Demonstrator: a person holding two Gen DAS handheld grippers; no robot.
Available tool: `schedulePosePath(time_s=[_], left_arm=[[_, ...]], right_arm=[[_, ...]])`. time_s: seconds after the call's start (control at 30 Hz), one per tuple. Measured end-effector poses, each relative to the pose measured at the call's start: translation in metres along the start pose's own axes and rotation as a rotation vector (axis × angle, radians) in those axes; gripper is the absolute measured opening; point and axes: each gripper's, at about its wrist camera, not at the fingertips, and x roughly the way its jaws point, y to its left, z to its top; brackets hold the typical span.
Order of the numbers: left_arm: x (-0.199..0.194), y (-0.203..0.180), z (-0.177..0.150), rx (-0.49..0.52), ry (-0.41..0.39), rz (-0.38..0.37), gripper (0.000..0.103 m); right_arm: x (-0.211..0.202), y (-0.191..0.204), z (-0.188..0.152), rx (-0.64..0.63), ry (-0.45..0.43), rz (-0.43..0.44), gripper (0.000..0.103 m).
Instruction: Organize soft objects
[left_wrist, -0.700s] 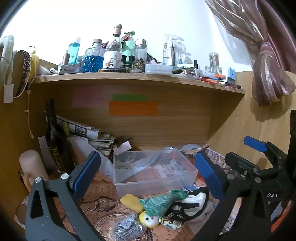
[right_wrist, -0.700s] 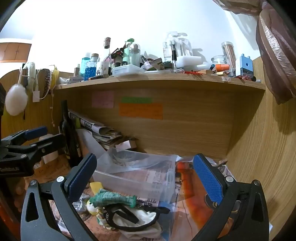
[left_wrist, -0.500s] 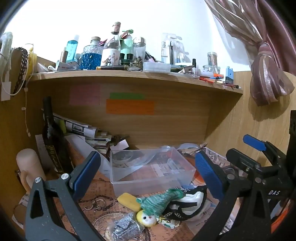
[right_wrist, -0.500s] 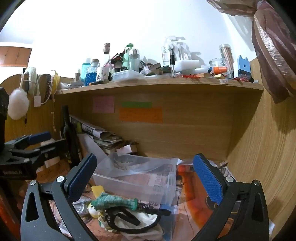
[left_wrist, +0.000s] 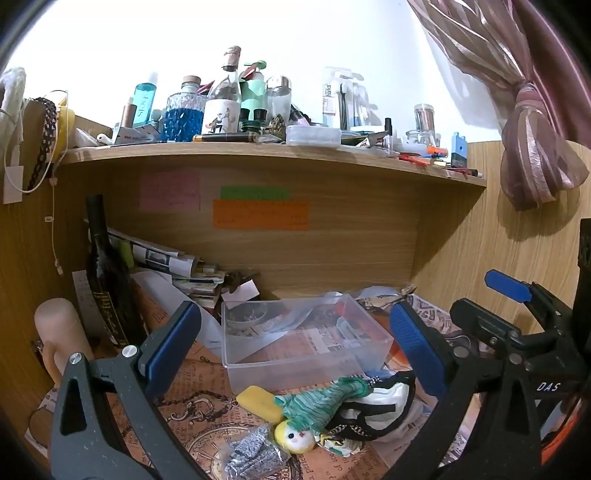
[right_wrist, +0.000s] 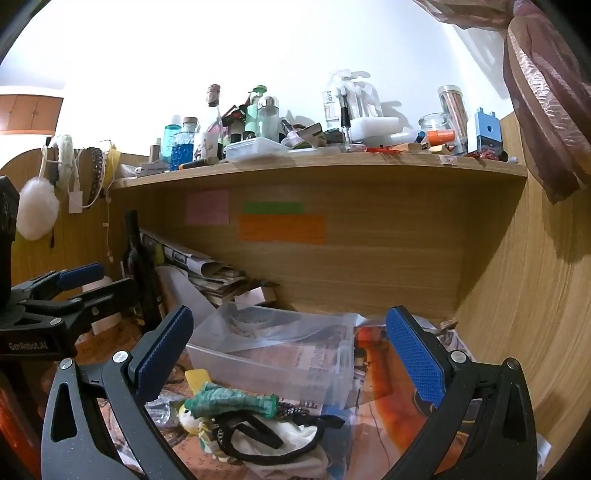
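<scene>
Both the left hand-held gripper (left_wrist: 295, 341) and right hand-held gripper (right_wrist: 289, 349) are held wide open, empty. Ahead, a doll (left_wrist: 317, 410) is partly hidden by white cloth (right_wrist: 291, 441); a foil packet (left_wrist: 253, 456) is seen only from the left.

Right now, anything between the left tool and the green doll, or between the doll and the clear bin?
Nothing visible blocks either. The left tool is open above the green doll, with open air between. The doll lies on the white-and-black cloth, directly in front of the clear bin; a yellow sponge sits beside it.
</scene>
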Motion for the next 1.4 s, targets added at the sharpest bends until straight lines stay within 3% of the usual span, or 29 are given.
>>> schedulePosePath(time_s=[1.4], left_arm=[[0.0038, 0.0040, -0.0016, -0.008, -0.001, -0.001, 0.103]], right_arm=[[0.0011, 0.0006, -0.0028, 0.011, 0.003, 0.006, 0.103]])
